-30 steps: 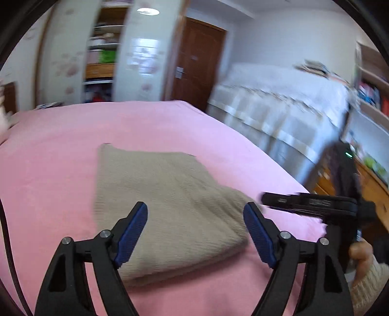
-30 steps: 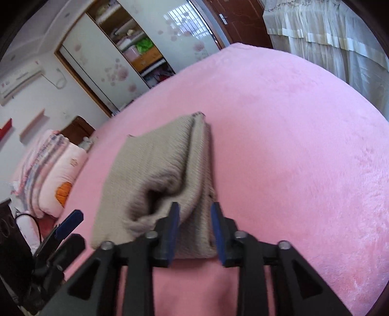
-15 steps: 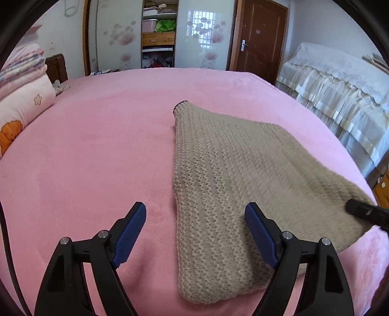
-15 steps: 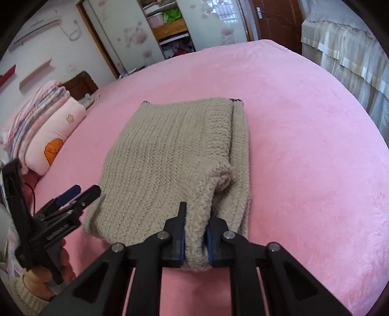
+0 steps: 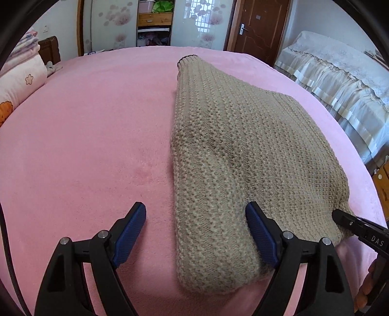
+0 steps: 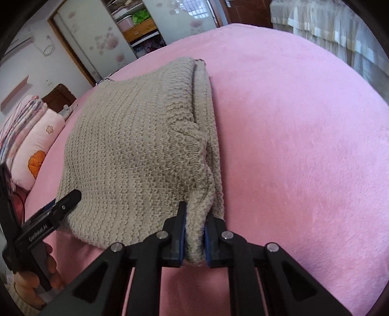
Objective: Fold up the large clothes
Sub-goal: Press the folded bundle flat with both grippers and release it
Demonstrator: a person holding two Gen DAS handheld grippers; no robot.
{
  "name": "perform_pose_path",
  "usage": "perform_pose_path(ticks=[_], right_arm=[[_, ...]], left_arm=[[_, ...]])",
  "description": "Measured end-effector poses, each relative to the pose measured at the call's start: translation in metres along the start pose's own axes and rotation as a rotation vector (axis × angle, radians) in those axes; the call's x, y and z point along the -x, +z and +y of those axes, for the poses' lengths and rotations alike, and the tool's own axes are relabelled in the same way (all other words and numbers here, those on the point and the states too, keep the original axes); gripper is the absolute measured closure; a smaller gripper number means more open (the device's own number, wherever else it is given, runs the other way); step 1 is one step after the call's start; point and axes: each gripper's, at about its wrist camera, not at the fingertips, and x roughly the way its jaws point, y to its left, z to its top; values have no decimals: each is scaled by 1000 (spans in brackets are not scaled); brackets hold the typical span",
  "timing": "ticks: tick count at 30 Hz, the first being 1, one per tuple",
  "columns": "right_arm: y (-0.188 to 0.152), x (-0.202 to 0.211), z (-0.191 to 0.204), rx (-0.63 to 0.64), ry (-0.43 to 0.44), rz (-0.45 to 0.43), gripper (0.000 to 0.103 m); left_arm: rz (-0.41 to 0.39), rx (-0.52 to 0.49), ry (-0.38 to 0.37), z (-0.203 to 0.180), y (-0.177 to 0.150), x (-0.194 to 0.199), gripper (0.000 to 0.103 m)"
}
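**Folded beige sweater on a pink bed, one gripper clamped on its corner**

At the far end of the room an open wardrobe [image 5: 154, 23] shows shelves holding a pink storage box, something green, and a wooden drawer unit; the lower shelves are too small to make out.

The right gripper [image 6: 194, 239] has its blue-padded jaws closed almost together on a thick bunch of knit at the near right corner of the sweater [image 6: 136, 150], where several folded layers meet. The left gripper [image 5: 194, 237] is spread wide. Its right pad presses against the sweater's near edge, its left pad sits over bare blanket, and the sweater's near left corner lies between the two. It grips nothing.

The sweater is a chunky beige knit, folded into a rough rectangle and lying on the pink plush blanket [image 5: 85, 145] that covers the bed. In the right wrist view the stacked layers show along its right edge, with a dark trim line at the far corner. The near end is lumpy and rounded, not flat.

A stack of pink bedding [image 6: 36, 136] with an orange flower print sits at the head of the bed. A second bed with a white frilled cover [image 5: 340, 80] stands off to the right, beside a brown door [image 5: 260, 26].
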Motion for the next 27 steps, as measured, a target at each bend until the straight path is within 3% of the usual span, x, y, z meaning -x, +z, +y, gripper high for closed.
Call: perform_pose_path(ticks=[2,4,6,7,10,13,17,21,24,27], right_arm=[[5,13,6,28,-2,2,87],[11,32,7,64,-35,-30,75],[24,53,16,109,-70,-101,62],[35,62,22,139,-77,-138,60],[74,64,36,190,-56,-174,61],[120,39,50,223,-36,-168,61],[168,-17,57,225,8,-89,66],[188,-68,51,209,-37,11,71],[189,-91,37,182,-103,35,87],[187,-93,17,145,-90,23,89]], left_arm=[[29,-17,-12,-2,7,5,20],[47,-45,-40,1,22,16,20],[5,-59,-48,3,39,29,19],[-19,-68,-50,3,52,34,18],[-30,-89,-78,-1,90,28,17],[10,-86,-157,-7,127,-1,17],[81,-72,-194,-15,155,-46,18],[113,-81,-151,-17,165,-84,18],[132,-112,-100,-8,162,-104,15],[167,-9,-179,9,157,-118,12]])
